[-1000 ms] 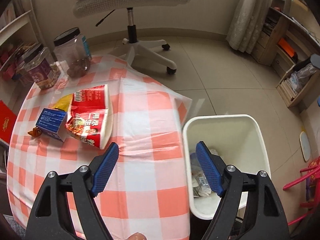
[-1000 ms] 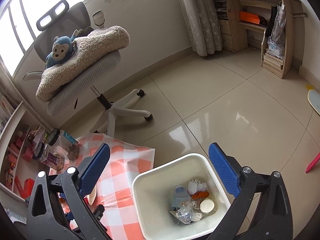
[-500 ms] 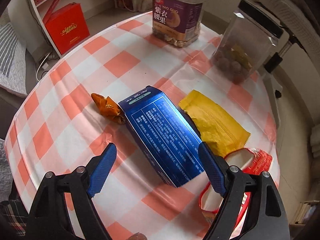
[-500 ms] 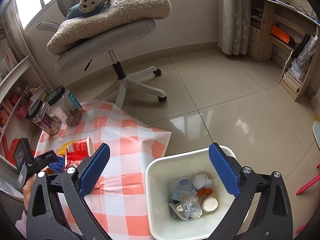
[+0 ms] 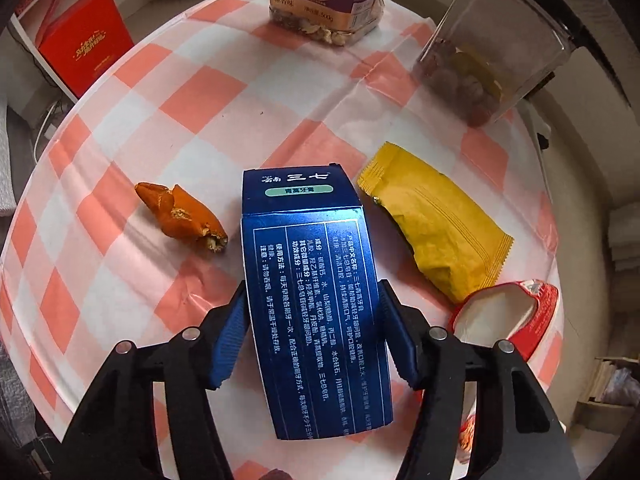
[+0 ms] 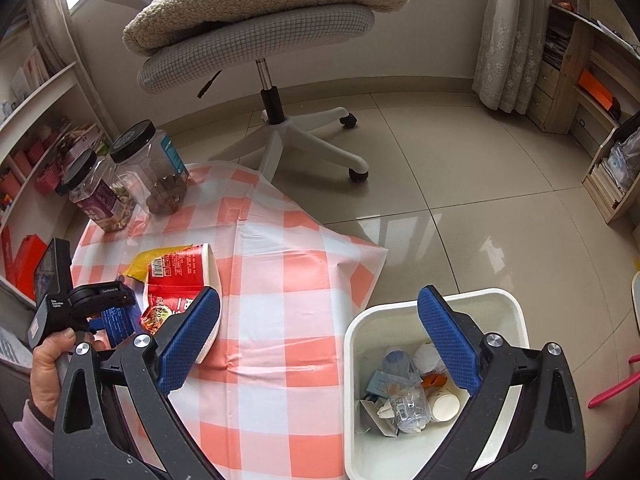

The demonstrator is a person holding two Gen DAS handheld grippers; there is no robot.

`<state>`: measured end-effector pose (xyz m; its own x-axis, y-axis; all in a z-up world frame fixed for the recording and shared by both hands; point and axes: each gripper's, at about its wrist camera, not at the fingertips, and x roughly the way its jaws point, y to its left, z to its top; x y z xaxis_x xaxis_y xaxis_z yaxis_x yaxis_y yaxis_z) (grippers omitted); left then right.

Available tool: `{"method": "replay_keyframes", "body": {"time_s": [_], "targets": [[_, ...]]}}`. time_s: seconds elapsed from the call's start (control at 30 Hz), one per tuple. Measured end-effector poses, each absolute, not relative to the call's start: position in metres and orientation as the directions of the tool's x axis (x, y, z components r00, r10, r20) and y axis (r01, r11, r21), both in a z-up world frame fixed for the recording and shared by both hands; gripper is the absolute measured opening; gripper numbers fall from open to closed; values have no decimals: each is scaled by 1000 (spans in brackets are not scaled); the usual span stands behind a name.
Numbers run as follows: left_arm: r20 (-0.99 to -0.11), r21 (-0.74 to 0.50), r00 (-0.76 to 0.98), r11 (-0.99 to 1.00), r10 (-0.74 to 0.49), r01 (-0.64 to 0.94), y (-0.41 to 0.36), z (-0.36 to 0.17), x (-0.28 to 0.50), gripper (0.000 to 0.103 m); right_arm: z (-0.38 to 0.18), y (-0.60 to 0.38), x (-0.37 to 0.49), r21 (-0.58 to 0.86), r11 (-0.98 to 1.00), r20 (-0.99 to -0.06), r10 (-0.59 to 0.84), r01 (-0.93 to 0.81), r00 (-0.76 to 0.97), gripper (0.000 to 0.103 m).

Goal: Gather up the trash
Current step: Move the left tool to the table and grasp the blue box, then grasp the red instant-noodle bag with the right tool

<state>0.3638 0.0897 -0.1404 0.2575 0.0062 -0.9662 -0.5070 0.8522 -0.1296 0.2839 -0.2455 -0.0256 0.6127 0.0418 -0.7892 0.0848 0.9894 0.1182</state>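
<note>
The left gripper (image 5: 316, 336) has just been closing, and its blue pads now press both long sides of the blue carton (image 5: 308, 280) lying on the checked counter (image 5: 192, 92). From the carton, a piece of orange peel (image 5: 180, 218) lies at nine o'clock, apart from it, and a yellow wrapper (image 5: 436, 224) sits just beside it at two o'clock. A red noodle cup (image 5: 508, 316) lies tipped over at three o'clock, its mouth close against the wrapper. Two snack jars, one purple-labelled (image 5: 326, 0) and one clear (image 5: 480, 68), stand at the far edge around twelve to one o'clock. The right gripper (image 6: 320, 340) hangs with jaws wide apart and empty between the counter and the white bin (image 6: 424, 312), which already holds crumpled rubbish.
</note>
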Motion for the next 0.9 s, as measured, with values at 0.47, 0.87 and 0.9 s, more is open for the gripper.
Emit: {"method": "replay_keyframes", "body": {"time_s": [0.47, 0.87, 0.9], "targets": [[-882, -224, 469, 918, -48, -328, 122, -45, 249, 58, -85, -89, 289, -106, 940, -833, 94, -325, 545, 95], [-874, -241, 481, 920, -67, -310, 162, -39, 239, 59, -151, -16, 311, -346, 836, -837, -69, -426, 543, 55], [-873, -238, 483, 919, -61, -314, 165, -38, 239, 59, -150, -16, 312, -342, 840, -831, -61, -422, 553, 49]]}}
